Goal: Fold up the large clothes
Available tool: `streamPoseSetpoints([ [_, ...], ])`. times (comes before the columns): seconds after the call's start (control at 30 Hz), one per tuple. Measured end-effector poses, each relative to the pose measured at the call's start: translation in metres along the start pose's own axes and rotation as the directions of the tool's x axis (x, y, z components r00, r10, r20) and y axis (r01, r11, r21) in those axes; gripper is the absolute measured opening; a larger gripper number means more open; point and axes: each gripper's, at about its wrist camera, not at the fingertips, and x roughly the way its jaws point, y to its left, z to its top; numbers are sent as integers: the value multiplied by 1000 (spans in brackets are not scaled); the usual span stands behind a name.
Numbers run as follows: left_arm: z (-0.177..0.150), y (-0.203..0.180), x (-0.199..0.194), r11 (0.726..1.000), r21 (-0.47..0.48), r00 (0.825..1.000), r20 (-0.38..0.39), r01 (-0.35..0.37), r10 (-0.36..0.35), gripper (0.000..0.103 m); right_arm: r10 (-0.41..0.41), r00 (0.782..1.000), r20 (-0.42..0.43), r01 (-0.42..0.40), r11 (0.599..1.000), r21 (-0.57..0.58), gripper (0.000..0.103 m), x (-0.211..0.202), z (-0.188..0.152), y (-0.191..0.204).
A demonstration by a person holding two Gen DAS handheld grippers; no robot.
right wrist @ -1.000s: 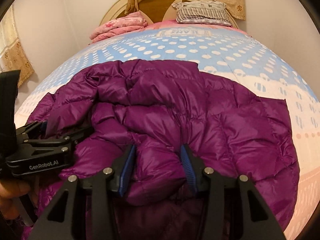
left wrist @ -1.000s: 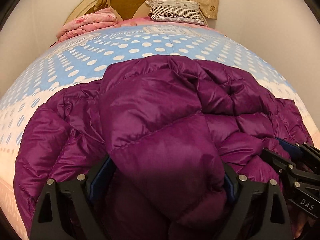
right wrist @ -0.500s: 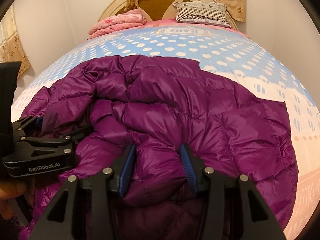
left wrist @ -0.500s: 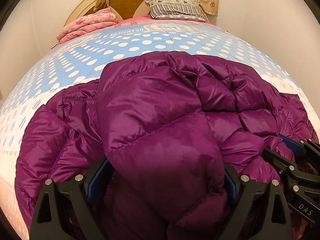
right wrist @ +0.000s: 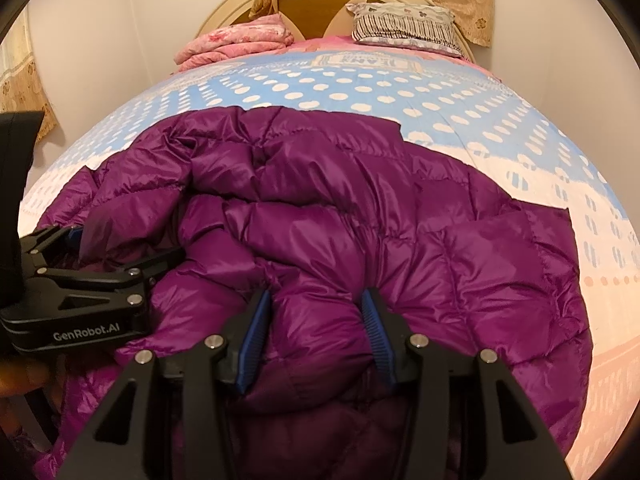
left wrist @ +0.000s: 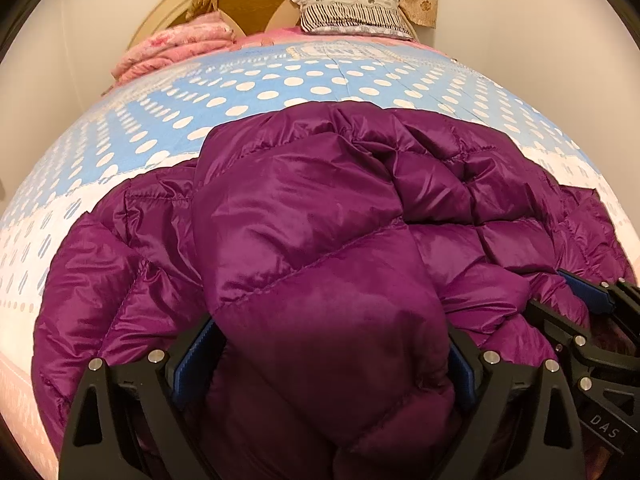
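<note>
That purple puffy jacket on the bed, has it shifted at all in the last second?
No. The purple jacket lies in the same place against the dotted bedsheet, bunched between both grippers.

On my left gripper (right wrist: 76, 268) I read "GenRobot.AI" in pale letters along its black side. My right gripper (left wrist: 592, 320) bore "DAS". The bedspread (right wrist: 360, 80) carried a printed panel whose lettering I could not read.

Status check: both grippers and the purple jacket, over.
Left gripper and right gripper each clamped on a puffy fold. Purple down jacket bunched on the dotted bedspread. Nothing in the way.
</note>
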Motion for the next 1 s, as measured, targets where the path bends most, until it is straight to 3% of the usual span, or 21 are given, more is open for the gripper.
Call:
streamPoseSetpoints([
  [0.07,2,8,-16,1000,-27,1000,4,4,-4,95,19,1000,-22,-19,1000,11,58,-11,3,-3],
  [0.17,-6,19,-60,997,-44,996,65,59,-57,95,40,999,35,-42,998,53,74,-52,-2,-17],
  [0.23,-19,25,-89,998,-21,994,92,57,-54,95,26,998,61,-29,998,63,79,-76,-10,-26],
  [0.43,-87,42,-146,999,42,994,106,4,-9,95,29,999,-32,-25,995,100,79,-118,-65,-46],
  [0.7,-197,74,-174,999,11,998,32,-52,52,95,0,991,-137,23,986,163,80,-156,-159,-68],
  [0.83,-229,80,-189,998,-36,998,36,-43,44,95,-43,994,-102,61,982,180,84,-186,-193,-70],
  [1.0,-255,70,-206,999,-18,996,77,-46,47,95,-67,996,-61,79,975,206,84,-211,-225,-58],
])
